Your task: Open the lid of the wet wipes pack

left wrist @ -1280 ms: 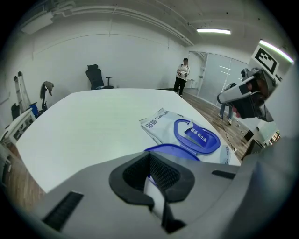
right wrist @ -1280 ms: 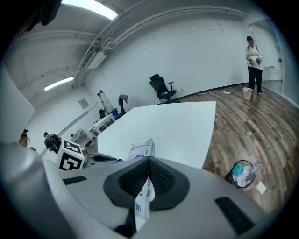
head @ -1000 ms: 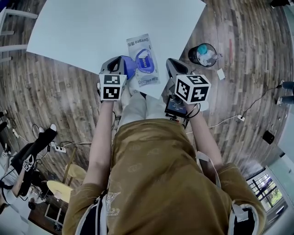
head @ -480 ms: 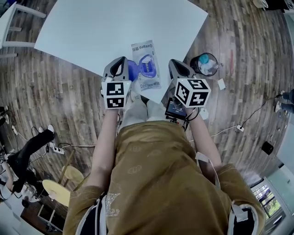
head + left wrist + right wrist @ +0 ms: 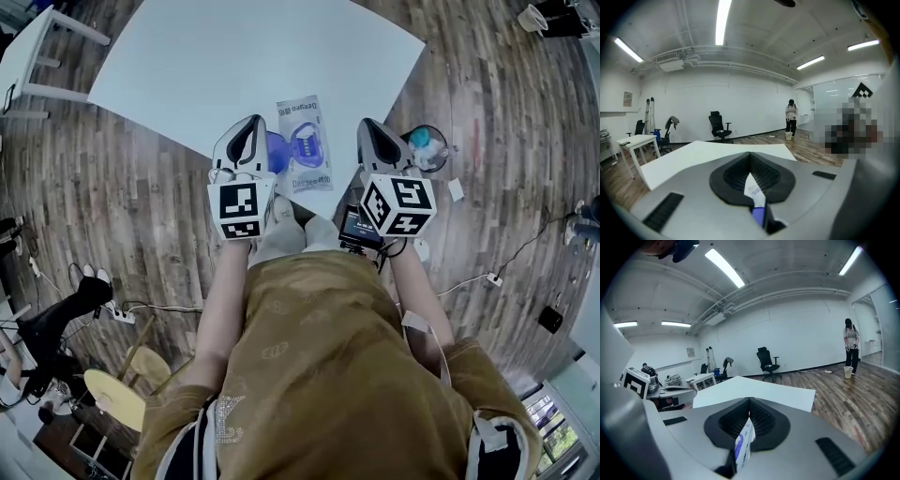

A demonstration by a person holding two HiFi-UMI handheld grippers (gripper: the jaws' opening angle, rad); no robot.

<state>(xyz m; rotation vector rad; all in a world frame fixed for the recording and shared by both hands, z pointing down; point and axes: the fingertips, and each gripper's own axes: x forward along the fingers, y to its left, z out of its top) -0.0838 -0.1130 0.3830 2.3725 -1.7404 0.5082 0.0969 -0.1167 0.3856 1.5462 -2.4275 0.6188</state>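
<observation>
Shut and empty, the left gripper (image 5: 249,124) and right gripper (image 5: 367,126) are held at nine and three o'clock of the pack (image 5: 310,180); unpinned, it could be lifted with its lid (image 5: 306,142).

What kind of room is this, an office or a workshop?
Most likely a roomy open office or lab space. A large white table stands on a wood-plank floor, a black swivel office chair sits by the far white wall, and long strip lights run along the ceiling.
</observation>
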